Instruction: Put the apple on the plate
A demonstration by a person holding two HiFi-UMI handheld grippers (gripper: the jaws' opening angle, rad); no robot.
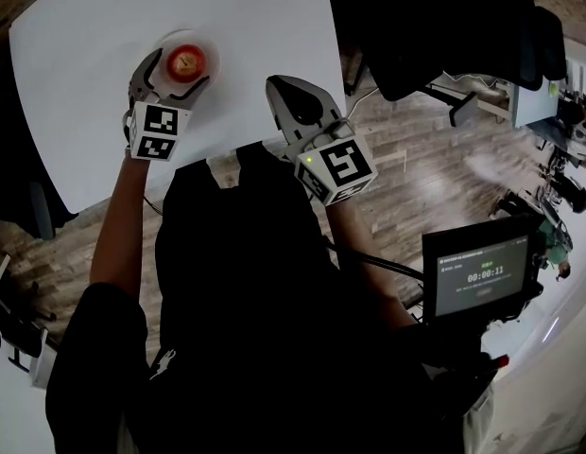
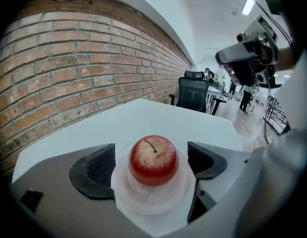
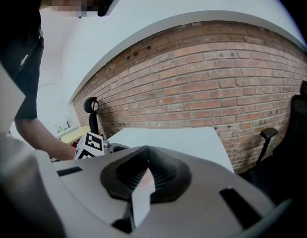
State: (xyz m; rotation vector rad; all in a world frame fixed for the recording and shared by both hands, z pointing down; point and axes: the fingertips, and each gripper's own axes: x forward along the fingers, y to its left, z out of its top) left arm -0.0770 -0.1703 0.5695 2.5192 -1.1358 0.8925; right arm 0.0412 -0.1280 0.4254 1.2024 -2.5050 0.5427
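Note:
A red apple (image 1: 186,61) with a short stem sits upright on a small white plate (image 1: 170,41) at the far side of the white table (image 1: 85,83). My left gripper (image 1: 175,74) stands open around it. In the left gripper view the apple (image 2: 153,160) rests on the plate (image 2: 143,202) with a gap to each of the two black pads (image 2: 96,170), which do not touch it. My right gripper (image 1: 295,91) hovers over the table's near right edge, shut with nothing in it; its pads (image 3: 143,175) meet in the right gripper view.
A brick wall (image 2: 69,73) runs along the table's far side. A black office chair (image 2: 193,90) stands beyond the table's corner. Wooden floor (image 1: 416,149) lies to the right, and a small screen (image 1: 482,274) sits at the person's right side.

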